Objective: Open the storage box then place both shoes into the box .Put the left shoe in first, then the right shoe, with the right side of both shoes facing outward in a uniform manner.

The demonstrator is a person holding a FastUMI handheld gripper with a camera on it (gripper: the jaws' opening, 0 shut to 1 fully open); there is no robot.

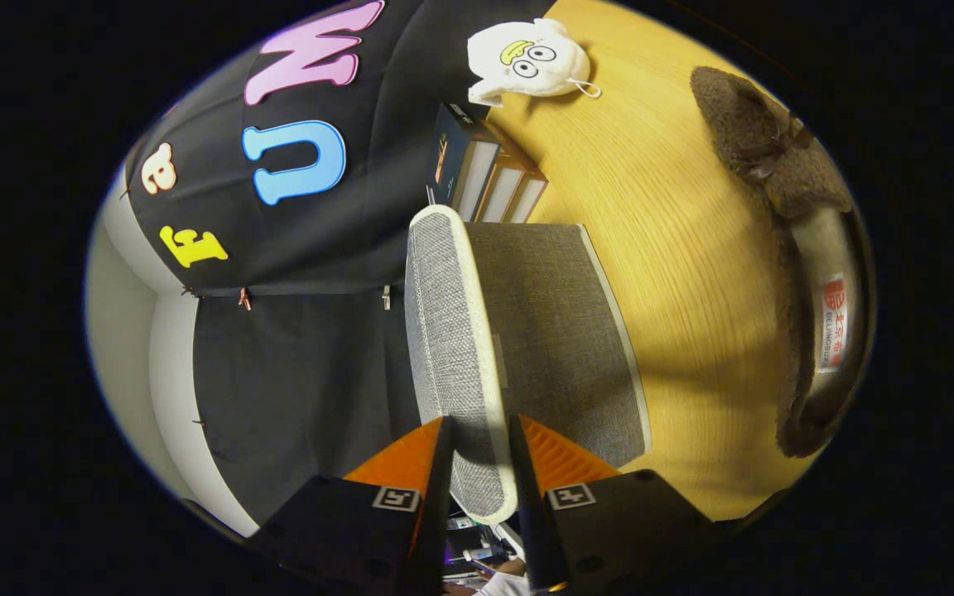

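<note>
The tongs are closed down to a narrow gap on the pale-trimmed edge of the storage box's lid, one finger on each face of it, so the lid is pinched between them and stands lifted on edge. The view is rolled sideways, so the counter, a light wood surface, rises like a wall beside the lid. The storage box itself is grey woven fabric with a cream border; its darker grey panel lies just beyond the lid on the counter side, running ahead of the fingers. Beyond the far end of the storage box, a short row of books stands against the black booth wall, touching or nearly touching the box's far corner. Past the books, farther still from the storage box, a white plush toy with round eyes rests on the counter. Well apart from the storage box, across a bare stretch of the counter, lies a brown fuzzy shoe with a pale insole bearing a label; whether it is the left or right shoe I cannot tell.
</note>
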